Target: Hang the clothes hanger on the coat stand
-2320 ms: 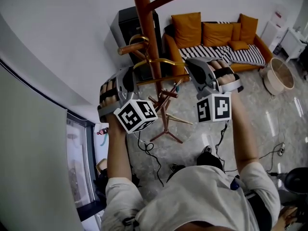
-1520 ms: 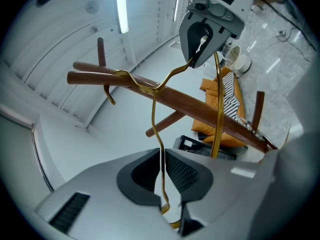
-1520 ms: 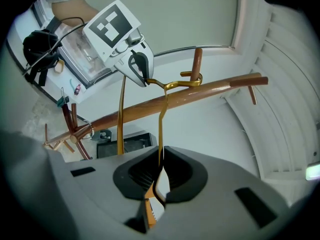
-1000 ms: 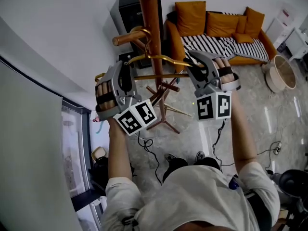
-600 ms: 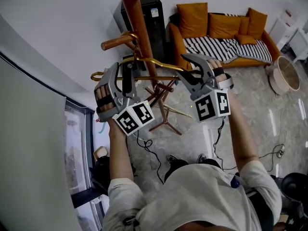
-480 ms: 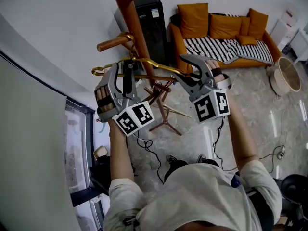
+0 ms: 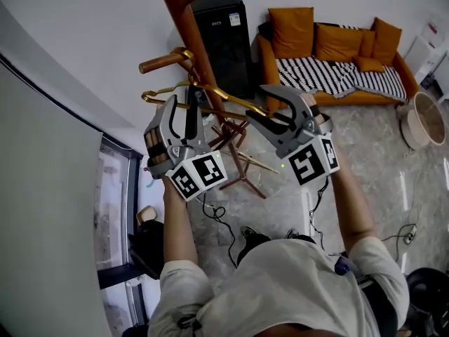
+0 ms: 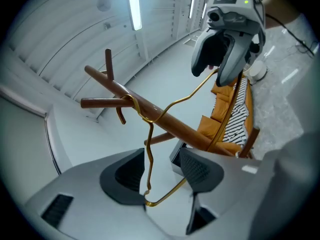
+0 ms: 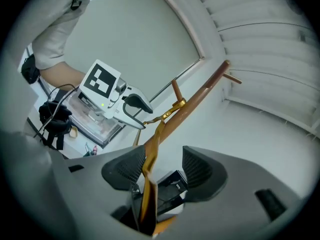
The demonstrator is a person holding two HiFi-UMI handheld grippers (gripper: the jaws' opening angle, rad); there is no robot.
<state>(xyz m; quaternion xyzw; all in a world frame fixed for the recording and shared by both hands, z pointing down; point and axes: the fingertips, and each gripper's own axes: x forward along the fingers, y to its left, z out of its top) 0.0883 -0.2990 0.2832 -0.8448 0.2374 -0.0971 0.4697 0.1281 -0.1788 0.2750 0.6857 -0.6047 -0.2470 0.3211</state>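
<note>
1. The left gripper's (image 8: 159,168) jaws have just been opening and stand wide apart. The end bend of the gold wire hanger (image 8: 149,151) lies loose between them.
2. The right gripper's (image 9: 162,166) jaws, likewise just opening, stand apart around the hanger's other arm without clamping it.
3. Beyond, the hanger's hook sits over a peg (image 7: 158,64) of the wooden coat stand (image 7: 184,20), close by its pole.

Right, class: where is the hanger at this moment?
Head view, upper centre-left: the hanger hangs by its hook from the stand's peg, which juts left of the pole.
</note>
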